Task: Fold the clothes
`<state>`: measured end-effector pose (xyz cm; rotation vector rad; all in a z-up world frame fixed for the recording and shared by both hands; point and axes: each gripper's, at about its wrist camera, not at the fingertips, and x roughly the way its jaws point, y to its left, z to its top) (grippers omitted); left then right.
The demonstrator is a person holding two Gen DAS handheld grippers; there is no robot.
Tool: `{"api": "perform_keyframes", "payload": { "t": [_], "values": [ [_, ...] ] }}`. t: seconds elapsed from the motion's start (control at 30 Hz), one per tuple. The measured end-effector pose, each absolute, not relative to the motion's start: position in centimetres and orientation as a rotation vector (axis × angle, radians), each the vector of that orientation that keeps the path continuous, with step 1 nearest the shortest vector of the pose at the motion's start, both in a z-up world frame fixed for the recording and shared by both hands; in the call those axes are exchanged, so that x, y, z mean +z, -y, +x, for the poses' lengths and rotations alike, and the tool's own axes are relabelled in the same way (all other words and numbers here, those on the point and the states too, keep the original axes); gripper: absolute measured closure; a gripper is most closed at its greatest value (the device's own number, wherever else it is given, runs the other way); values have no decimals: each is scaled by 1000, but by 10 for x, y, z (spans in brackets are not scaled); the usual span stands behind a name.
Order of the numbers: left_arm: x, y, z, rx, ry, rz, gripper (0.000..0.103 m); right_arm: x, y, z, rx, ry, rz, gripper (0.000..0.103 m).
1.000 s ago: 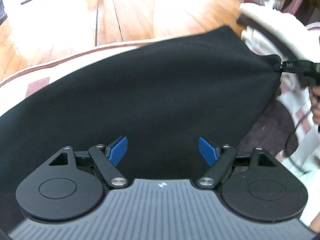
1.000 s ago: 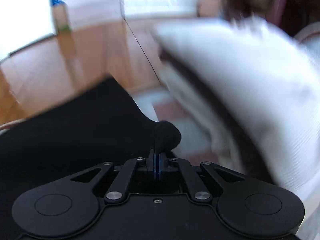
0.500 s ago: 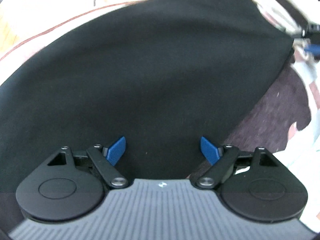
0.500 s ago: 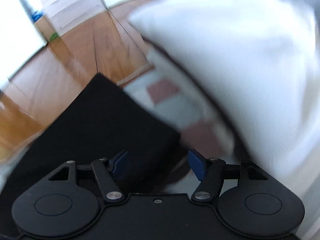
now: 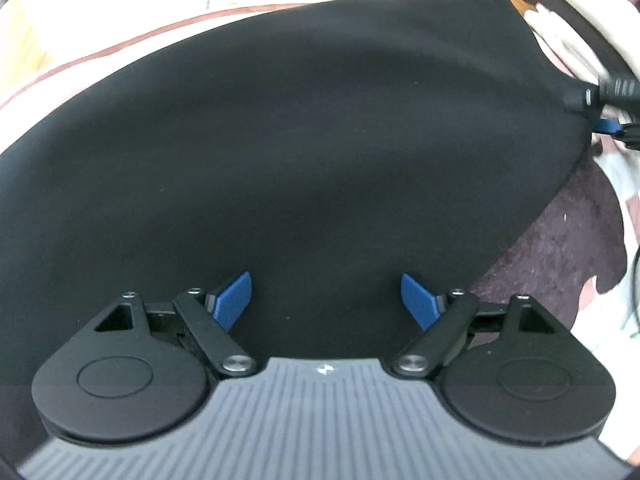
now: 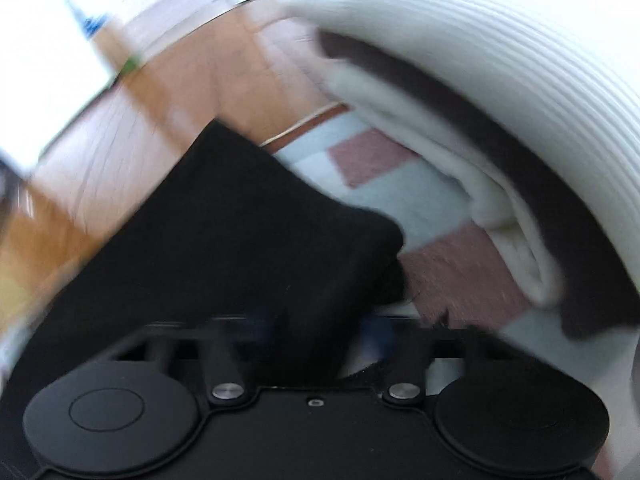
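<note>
A black garment [image 5: 300, 140] lies spread flat on a patterned rug and fills most of the left wrist view. My left gripper [image 5: 326, 300] is open and empty, hovering over the garment's near edge. In the right wrist view the garment's right corner [image 6: 280, 248] lies between the wide-apart jaws of my right gripper [image 6: 316, 332], which is blurred and open. That gripper also shows at the far right of the left wrist view [image 5: 608, 120], beside the garment's right corner.
A pile of white and dark folded fabric [image 6: 500, 100] rises to the right of the garment. The rug [image 6: 380, 156] has pink and pale squares and a brown border. Wooden floor [image 6: 160, 120] lies beyond it.
My right gripper has opened and let go of the garment's right corner, which now lies down on the rug. The left gripper has lowered closer over the garment.
</note>
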<state>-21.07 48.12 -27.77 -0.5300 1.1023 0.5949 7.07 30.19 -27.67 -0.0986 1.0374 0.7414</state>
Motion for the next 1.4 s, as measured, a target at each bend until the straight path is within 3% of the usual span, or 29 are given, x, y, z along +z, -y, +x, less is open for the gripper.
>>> {"api": "perform_keyframes", "payload": {
  "t": [0.13,0.27,0.5,0.67,0.87,1.03,1.17,1.4],
  "values": [
    [-261,-481,-223,601,-900,-560,22,-253,-310,39,792,-806,-213,91],
    [-255,-479,-236,625,-877,-574,22,-228,-313,10,852,-652,-273,91],
    [-231,-477,-277,720,-775,-482,22,-165,-330,-18,1082,-525,-223,91],
    [-195,-469,-327,828,-655,-411,21,-122,-366,-90,1414,-494,-130,91],
    [-200,-492,-404,826,-482,-723,20,-167,-408,-211,1771,-505,-359,91],
    [-247,-498,-417,856,-597,-869,20,-254,-437,-260,1774,-669,-636,91],
    [-256,-495,-427,838,-632,-917,20,-263,-437,-251,1769,-763,-574,91],
    [-248,-507,-410,753,-549,-971,20,-253,-421,-238,1856,-700,-412,90]
  ]
}}
